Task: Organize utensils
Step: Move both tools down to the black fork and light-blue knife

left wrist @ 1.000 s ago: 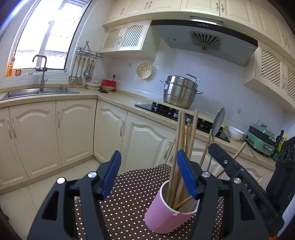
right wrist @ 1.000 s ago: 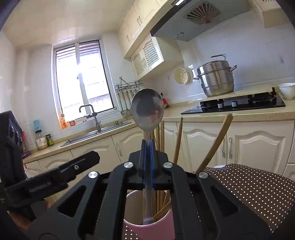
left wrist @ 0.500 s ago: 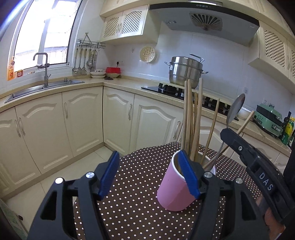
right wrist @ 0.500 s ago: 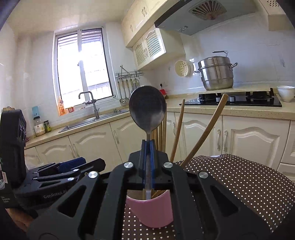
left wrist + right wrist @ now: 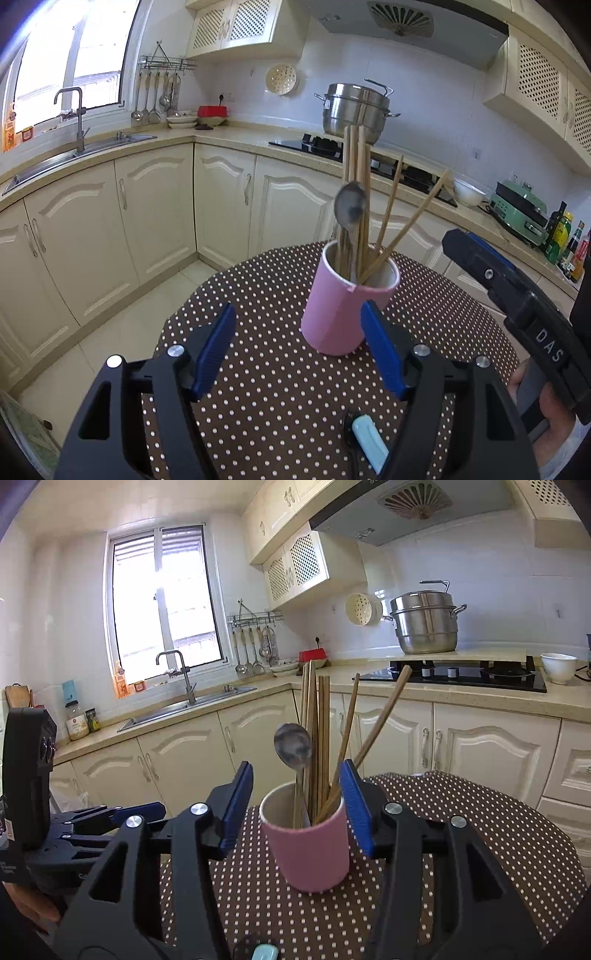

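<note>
A pink cup (image 5: 343,306) stands on the polka-dot table (image 5: 266,387); it also shows in the right wrist view (image 5: 310,849). It holds several wooden chopsticks (image 5: 356,192) (image 5: 314,738) and a metal spoon (image 5: 350,210) (image 5: 293,747), bowl up. My left gripper (image 5: 299,339) is open and empty, just short of the cup. My right gripper (image 5: 297,805) is open and empty, its blue pads either side of the cup. A light-blue-handled utensil (image 5: 369,439) lies on the table below the left gripper.
Cream cabinets and a counter run behind the table, with a sink (image 5: 192,705), a hob (image 5: 461,674) and a steel pot (image 5: 356,109). The right gripper body (image 5: 517,306) is at the right of the left view. The left gripper (image 5: 92,823) is low left in the right view.
My right gripper has opened and let go of the spoon, which now stands in the cup. Both grippers have drawn back from the cup.
</note>
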Demonstrator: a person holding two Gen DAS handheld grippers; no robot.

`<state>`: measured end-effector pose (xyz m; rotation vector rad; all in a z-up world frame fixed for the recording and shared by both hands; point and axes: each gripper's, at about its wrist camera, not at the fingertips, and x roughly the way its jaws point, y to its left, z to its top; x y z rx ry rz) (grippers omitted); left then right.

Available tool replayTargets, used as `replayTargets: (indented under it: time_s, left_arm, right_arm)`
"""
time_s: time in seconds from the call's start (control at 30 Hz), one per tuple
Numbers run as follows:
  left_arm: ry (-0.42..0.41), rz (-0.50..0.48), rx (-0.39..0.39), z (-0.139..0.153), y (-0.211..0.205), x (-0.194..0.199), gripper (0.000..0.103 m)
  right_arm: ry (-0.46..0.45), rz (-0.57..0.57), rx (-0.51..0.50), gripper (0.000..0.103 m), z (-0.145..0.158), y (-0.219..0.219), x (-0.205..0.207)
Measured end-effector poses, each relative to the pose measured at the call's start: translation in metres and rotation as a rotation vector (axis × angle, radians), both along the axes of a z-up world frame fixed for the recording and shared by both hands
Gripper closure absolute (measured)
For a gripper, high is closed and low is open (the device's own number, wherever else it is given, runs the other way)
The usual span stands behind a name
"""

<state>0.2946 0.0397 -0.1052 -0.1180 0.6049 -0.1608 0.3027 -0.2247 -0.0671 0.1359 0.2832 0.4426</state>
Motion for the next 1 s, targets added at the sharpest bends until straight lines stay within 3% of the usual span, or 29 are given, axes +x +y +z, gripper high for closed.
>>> replayTargets:
  time_s: [0.37, 0.67, 0.87, 0.93, 1.0]
  left_arm:
    - [0.137, -0.003, 0.024, -0.033, 0.003, -0.050, 0.034]
    - [0.216, -0.003, 0.060, -0.053, 0.009, -0.068, 0.034]
    - [0.238, -0.023, 0.075, -0.059, 0.007, -0.074, 0.034]
    - [0.249, -0.036, 0.075, -0.060, 0.006, -0.073, 0.034]
    - [0.270, -0.056, 0.077, -0.064, 0.002, -0.071, 0.034]
  right_arm:
    - [0.267, 0.034, -0.210, 0.047, -0.035, 0.018, -0.036]
    - [0.553, 0.122, -0.386, 0.047, -0.090, 0.043, -0.044]
    - [0.630, 0.141, -0.447, 0.048, -0.109, 0.056, -0.042]
    - [0.641, 0.149, -0.471, 0.055, -0.115, 0.059, -0.042]
    - [0.623, 0.153, -0.498, 0.073, -0.116, 0.061, -0.043]
